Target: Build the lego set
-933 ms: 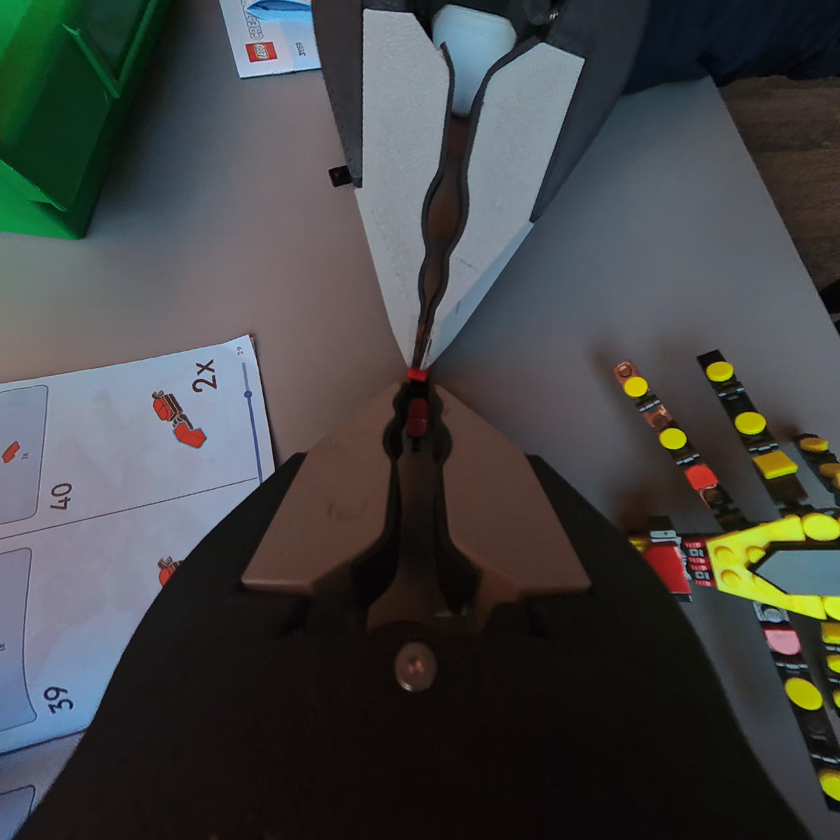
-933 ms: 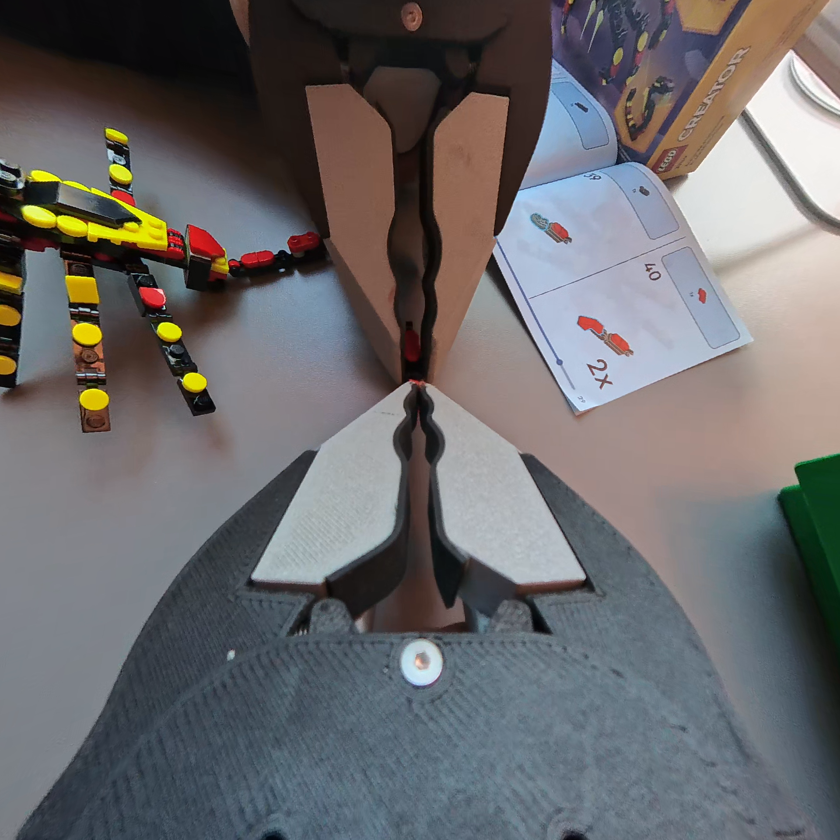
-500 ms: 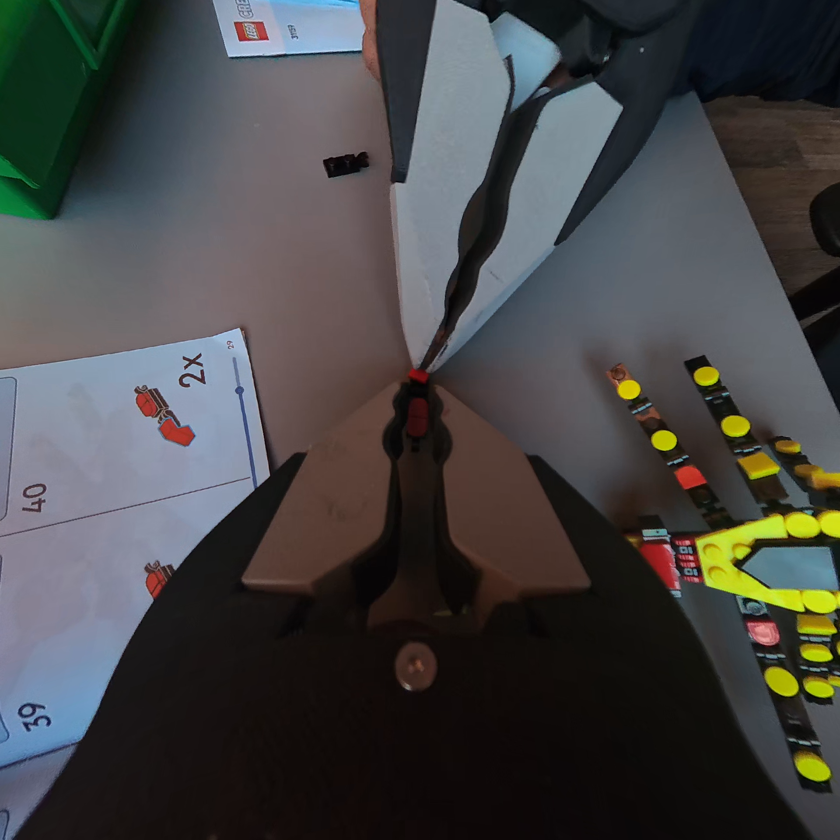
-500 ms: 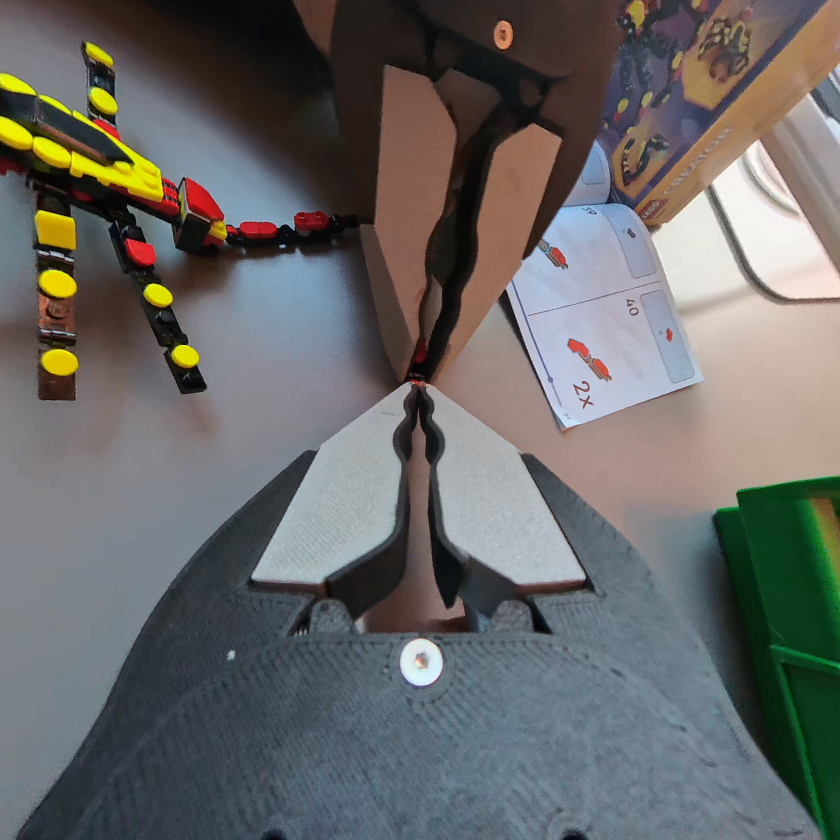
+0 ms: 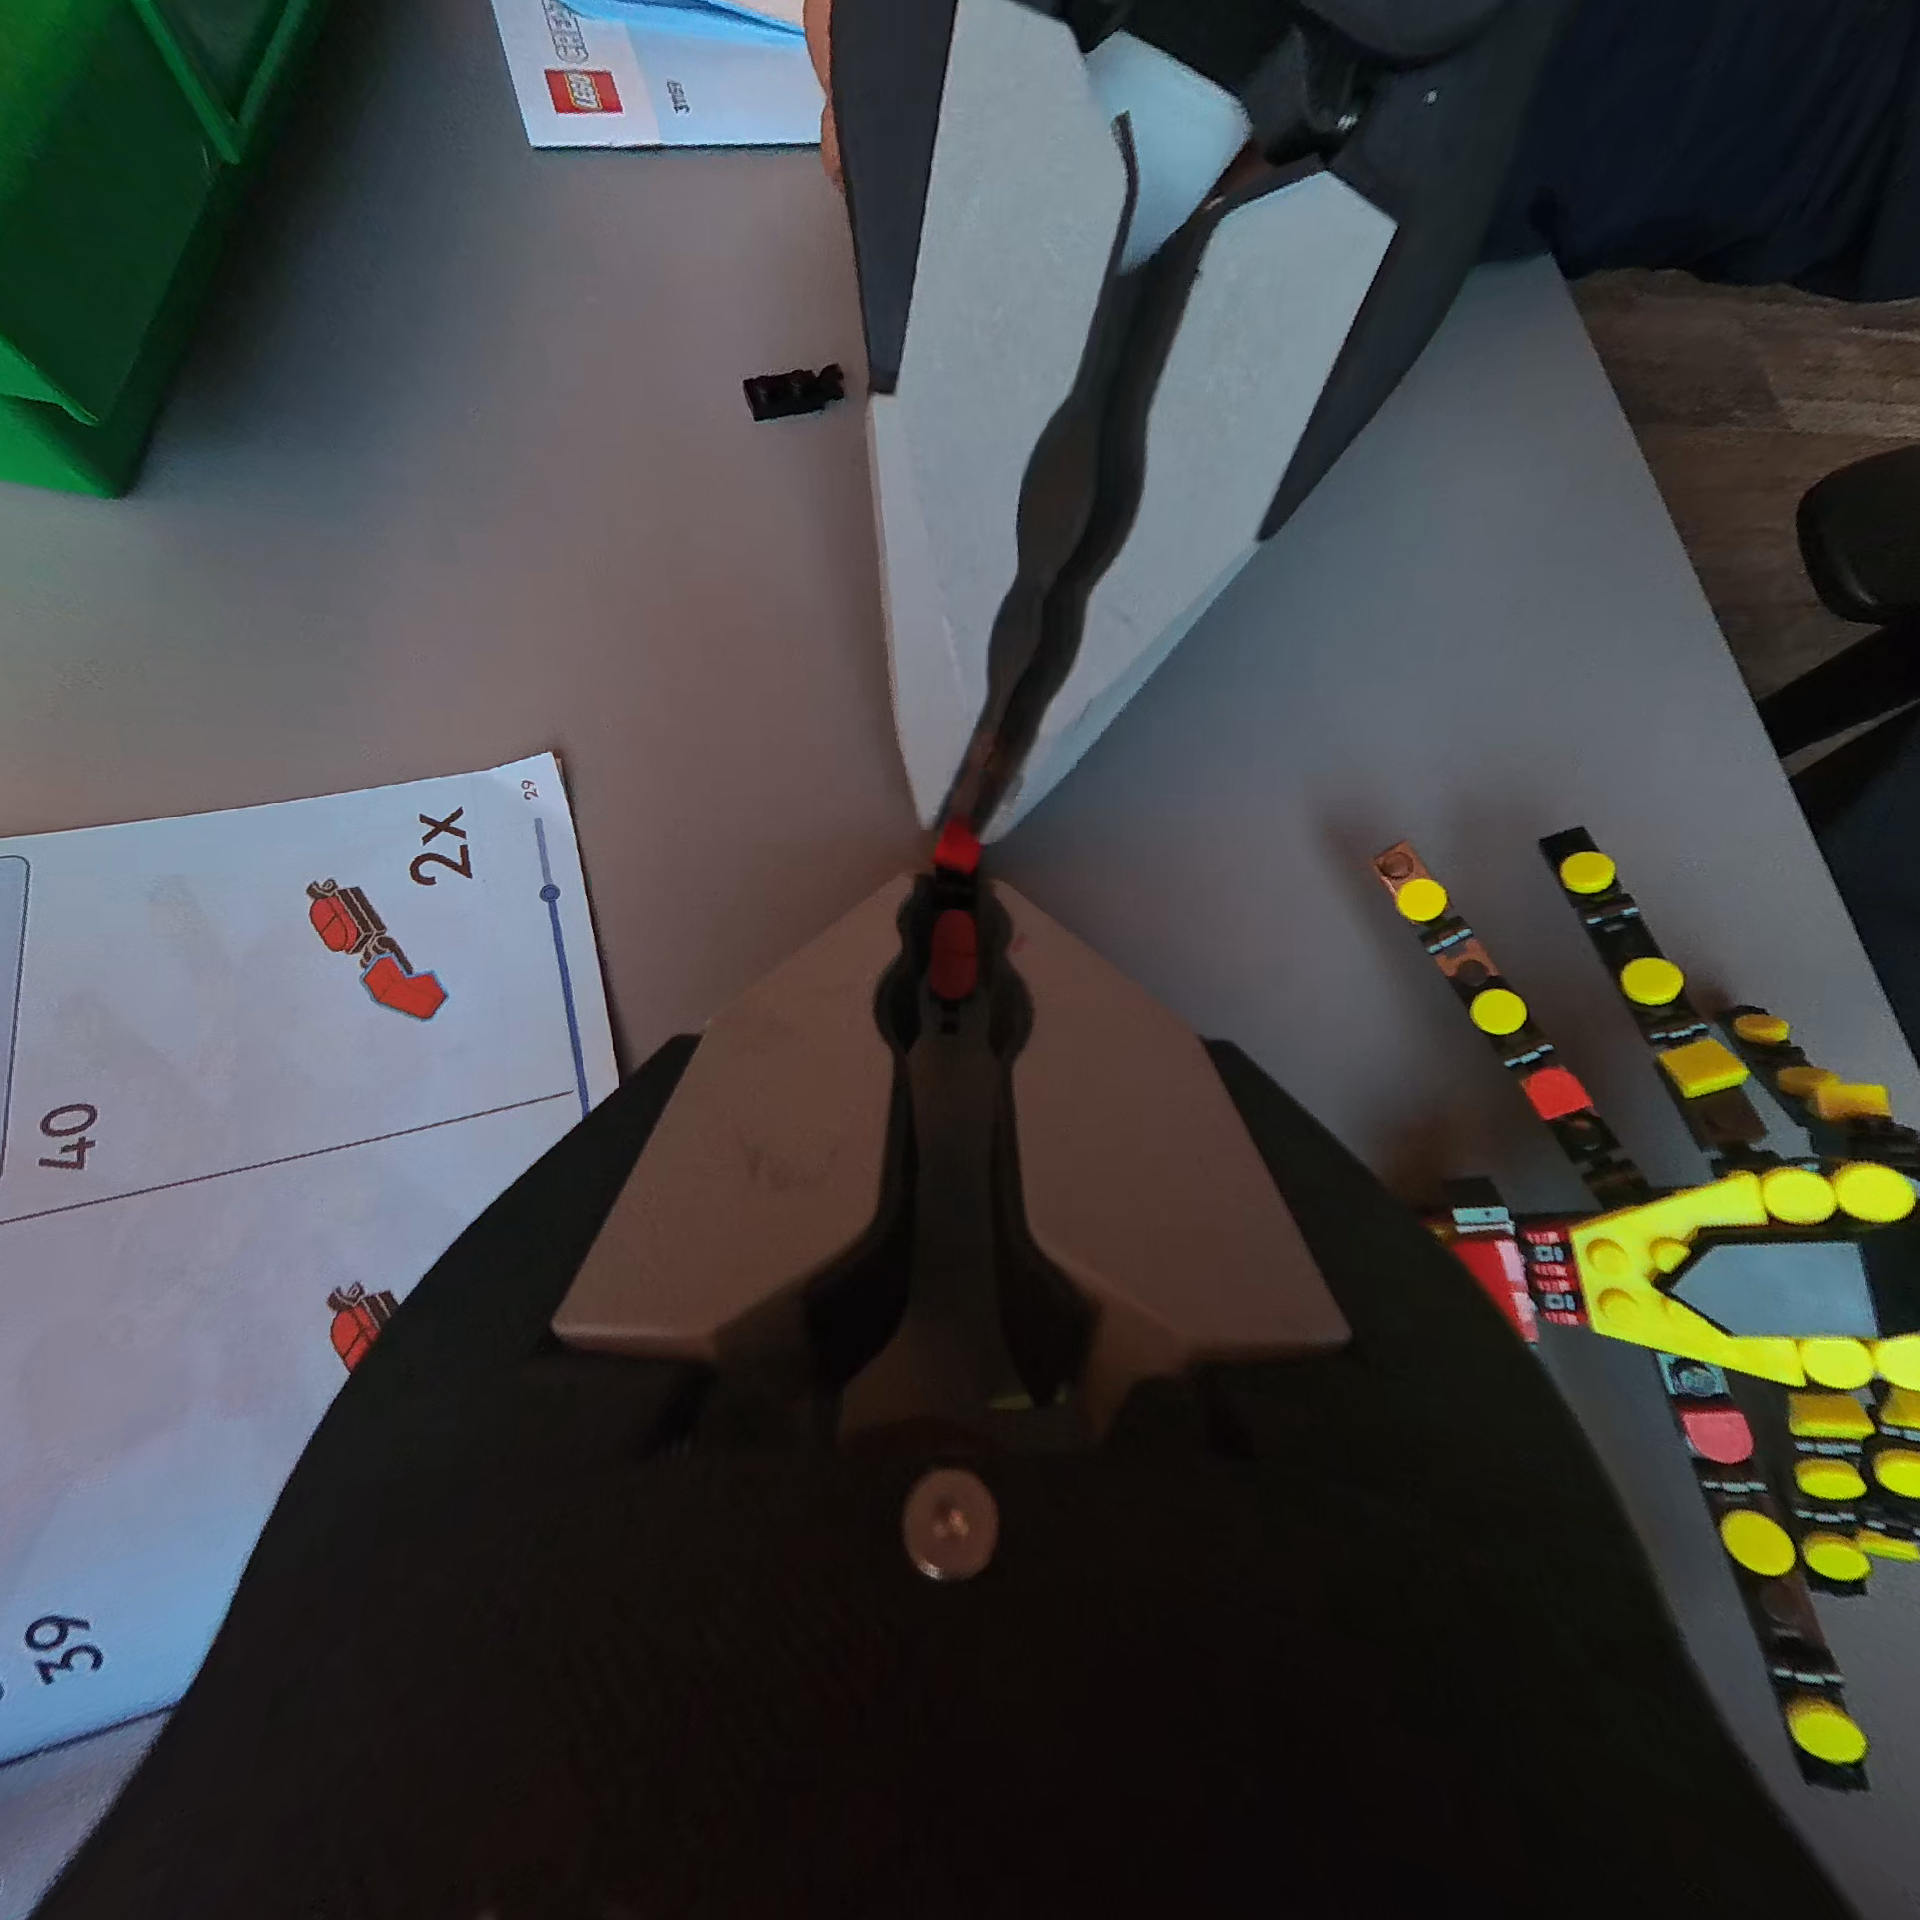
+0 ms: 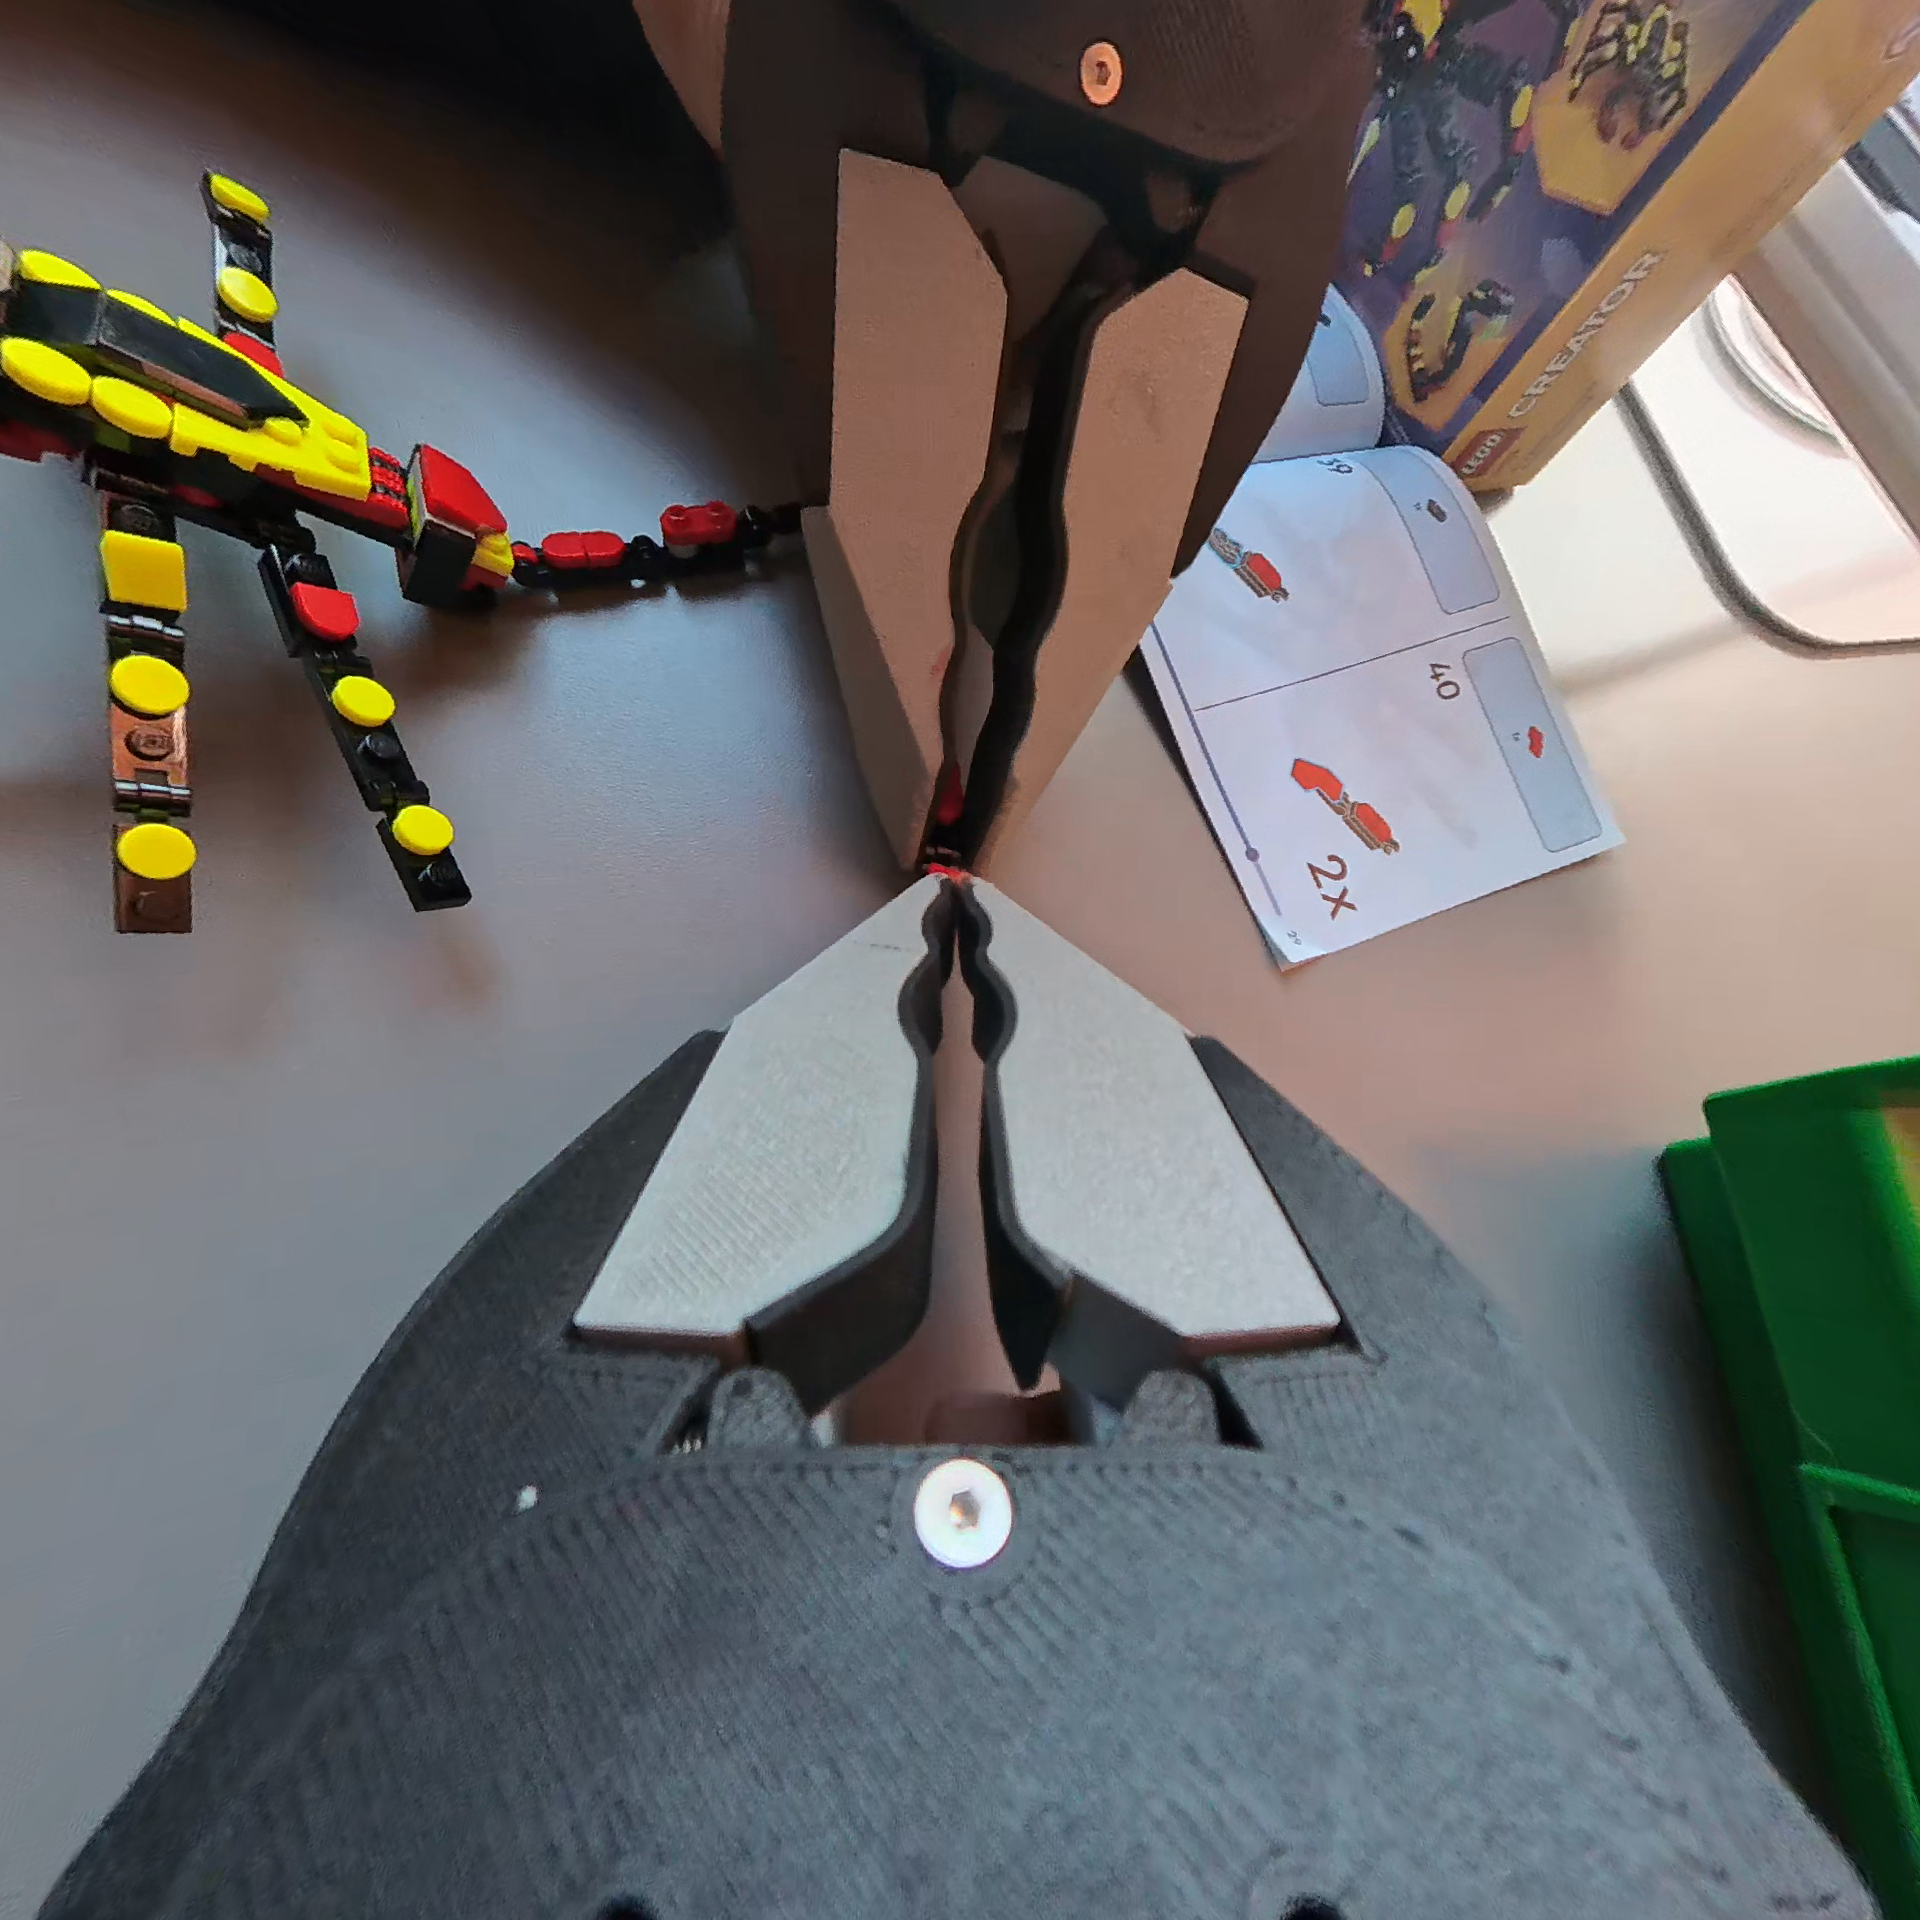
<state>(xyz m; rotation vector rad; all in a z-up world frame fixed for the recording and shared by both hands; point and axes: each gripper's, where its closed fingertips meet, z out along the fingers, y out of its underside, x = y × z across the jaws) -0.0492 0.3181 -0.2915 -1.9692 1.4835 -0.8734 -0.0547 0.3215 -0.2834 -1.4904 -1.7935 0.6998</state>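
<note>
My left gripper [image 5: 951, 896] is shut on a small red and black lego piece [image 5: 953, 951] held between its tips. My right gripper [image 6: 951, 891] is shut on a tiny red lego piece [image 6: 943, 868], of which only a sliver shows. The two grippers meet tip to tip above the table, and the red pieces touch. In the left wrist view the right gripper [image 5: 964, 821] comes down from above with its red piece [image 5: 954, 847]. The yellow, black and red lego model [image 6: 208, 416] lies flat on the table, its red tail chain [image 6: 634, 545] reaching toward the grippers.
The open instruction booklet [image 5: 260, 1039] lies left of the left gripper. A loose black piece [image 5: 792, 392] lies on the table. A green bin [image 5: 83, 208] stands far left, and the set's box [image 6: 1558, 208] and a second booklet [image 5: 644, 73] lie at the table's edges.
Both grippers stay shut and tip to tip. They have tilted against each other, so the opposite gripper now leans to the right in each view. The loose black piece has come into view.
</note>
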